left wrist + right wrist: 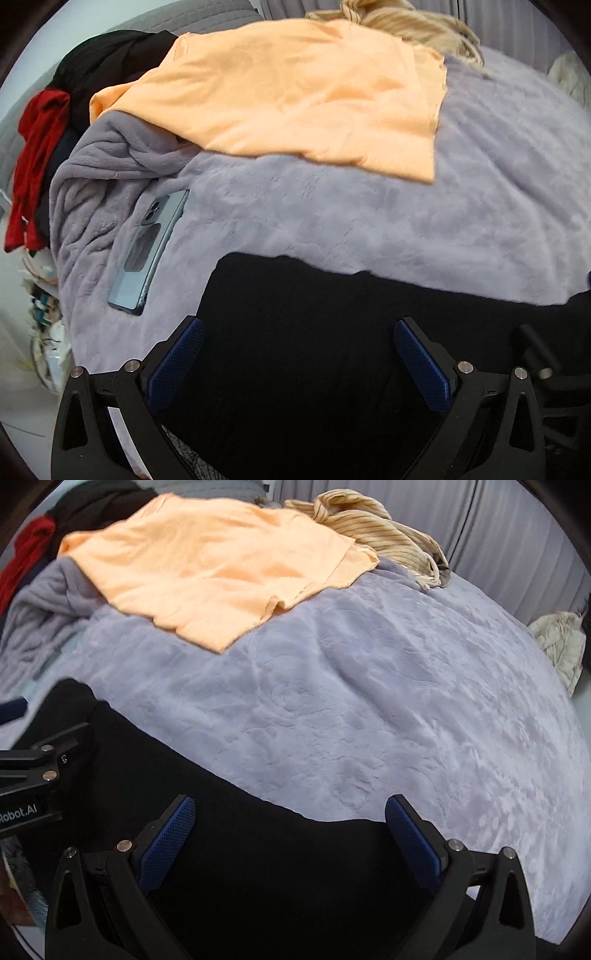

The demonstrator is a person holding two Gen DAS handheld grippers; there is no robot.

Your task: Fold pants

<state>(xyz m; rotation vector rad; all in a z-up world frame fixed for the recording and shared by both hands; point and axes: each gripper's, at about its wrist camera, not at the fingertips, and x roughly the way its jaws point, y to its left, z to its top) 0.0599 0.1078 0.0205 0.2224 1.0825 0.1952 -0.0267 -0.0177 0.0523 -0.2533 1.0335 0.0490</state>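
Black pants lie flat on the near part of a lavender fleece blanket, their far edge running across both views. My left gripper hovers open over the pants near their left end, blue pads wide apart with only cloth below. My right gripper is open too, above the black pants near their far edge on the lavender blanket. The left gripper's body shows at the left edge of the right wrist view.
An orange garment lies spread at the back of the blanket. A phone rests face down at the left. Red and black clothes are heaped at far left, a striped beige garment at the back, a cream cloth at right.
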